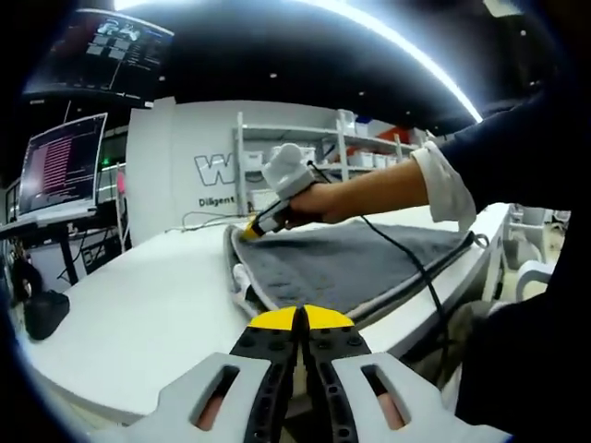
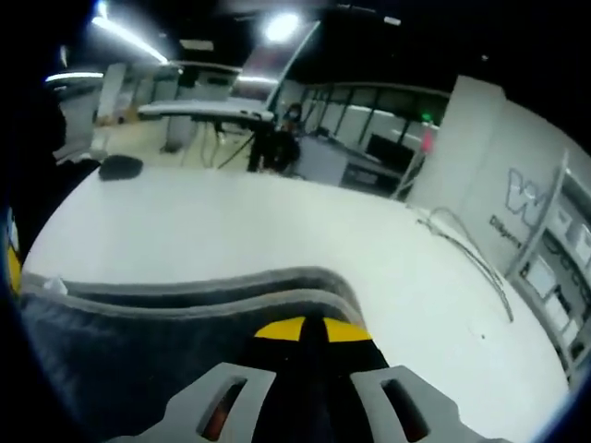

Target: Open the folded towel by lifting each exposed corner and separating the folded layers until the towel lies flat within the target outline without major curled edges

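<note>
Gripping the grey towel point(image 1: 360, 263) at its far corner on the white table point(image 1: 138, 314), my right gripper point(image 1: 251, 229) is pinched on the plush, soft-napped cloth.
My left gripper point(image 1: 300, 318) hangs clenched and empty just short of the towel's near rounded edge; my right forearm reaches over the towel.

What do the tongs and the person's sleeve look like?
The left tongs have yellow tips, black jaws and white slotted bodies. The right tongs have a yellow tip, a white top and a trailing black cable. The sleeve is dark with a white cuff.
</note>
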Available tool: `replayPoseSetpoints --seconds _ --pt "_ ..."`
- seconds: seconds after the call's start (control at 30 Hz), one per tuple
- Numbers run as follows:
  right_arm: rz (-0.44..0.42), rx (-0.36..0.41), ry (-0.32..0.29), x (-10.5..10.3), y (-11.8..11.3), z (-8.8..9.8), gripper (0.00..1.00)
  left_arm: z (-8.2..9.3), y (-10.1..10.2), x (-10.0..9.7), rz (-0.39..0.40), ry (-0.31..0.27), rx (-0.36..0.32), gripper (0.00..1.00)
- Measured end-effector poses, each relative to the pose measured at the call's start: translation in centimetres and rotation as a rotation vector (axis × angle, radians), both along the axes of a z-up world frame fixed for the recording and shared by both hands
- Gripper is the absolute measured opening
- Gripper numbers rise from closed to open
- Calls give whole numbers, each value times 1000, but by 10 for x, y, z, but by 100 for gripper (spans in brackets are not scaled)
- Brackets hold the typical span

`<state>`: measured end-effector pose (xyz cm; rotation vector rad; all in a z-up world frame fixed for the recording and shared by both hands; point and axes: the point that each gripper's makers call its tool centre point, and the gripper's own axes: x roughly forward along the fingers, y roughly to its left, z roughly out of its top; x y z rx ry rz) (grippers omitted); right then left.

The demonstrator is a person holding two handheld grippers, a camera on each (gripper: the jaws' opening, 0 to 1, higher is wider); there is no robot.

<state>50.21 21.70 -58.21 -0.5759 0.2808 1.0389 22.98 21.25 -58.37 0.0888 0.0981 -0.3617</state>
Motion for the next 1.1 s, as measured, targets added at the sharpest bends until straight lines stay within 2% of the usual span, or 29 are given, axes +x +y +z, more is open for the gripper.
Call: replayPoseSetpoints --seconds 0.23,0.37,0.47,0.67,0.7,0.73,0.83,1.0,1.1 --pt "-2 -14 9 -4 4 -8 2 -9 5 1 -1 43 -34 1" --pt "-13 -42 23 6 4 -15 2 -13 5 -1 -5 63 -28 1" --pt "-19 -36 37 9 5 -16 2 -13 5 -1 -6 69 -41 1" --pt "-68 13 143 21 9 -18 2 -14 5 0 -6 73 -43 1" --pt "-78 24 170 21 9 -19 2 -14 5 0 -6 74 -45 1" --pt "-83 31 194 13 9 -20 2 -14 5 0 -6 75 -46 1" --pt "-98 44 267 16 8 -20 1 -14 5 0 -6 78 -47 1" --pt "-116 45 314 12 9 -20 1 -14 5 0 -5 80 -52 1" --pt "-121 55 318 11 8 -21 1 -14 5 0 -4 79 -52 1"
